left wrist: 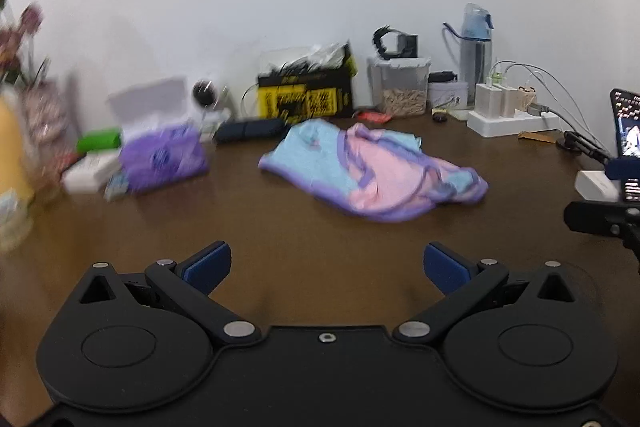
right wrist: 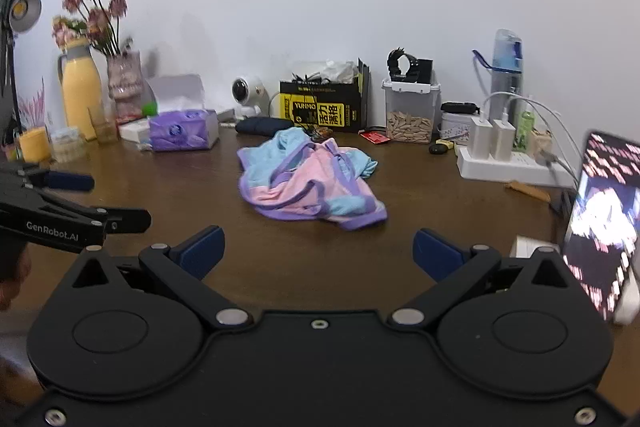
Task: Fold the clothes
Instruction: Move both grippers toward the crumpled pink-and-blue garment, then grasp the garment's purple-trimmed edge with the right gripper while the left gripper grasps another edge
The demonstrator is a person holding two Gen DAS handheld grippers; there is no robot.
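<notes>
A small crumpled garment (left wrist: pixel 368 171), light blue and pink with purple trim, lies in a heap on the brown table (left wrist: pixel 240 219); it also shows in the right wrist view (right wrist: pixel 308 183). My left gripper (left wrist: pixel 326 265) is open and empty, well short of the garment. My right gripper (right wrist: pixel 318 253) is open and empty, also short of it. The left gripper also shows at the left edge of the right wrist view (right wrist: pixel 64 183).
Along the wall stand a purple tissue pack (right wrist: pixel 184 131), a yellow flask (right wrist: pixel 80 91), a flower vase (right wrist: pixel 124 79), a black-yellow box (right wrist: pixel 324 107), a clear container (right wrist: pixel 410 111), a water bottle (right wrist: pixel 506 67) and a power strip (right wrist: pixel 512 167). A lit screen (right wrist: pixel 604 235) stands at right.
</notes>
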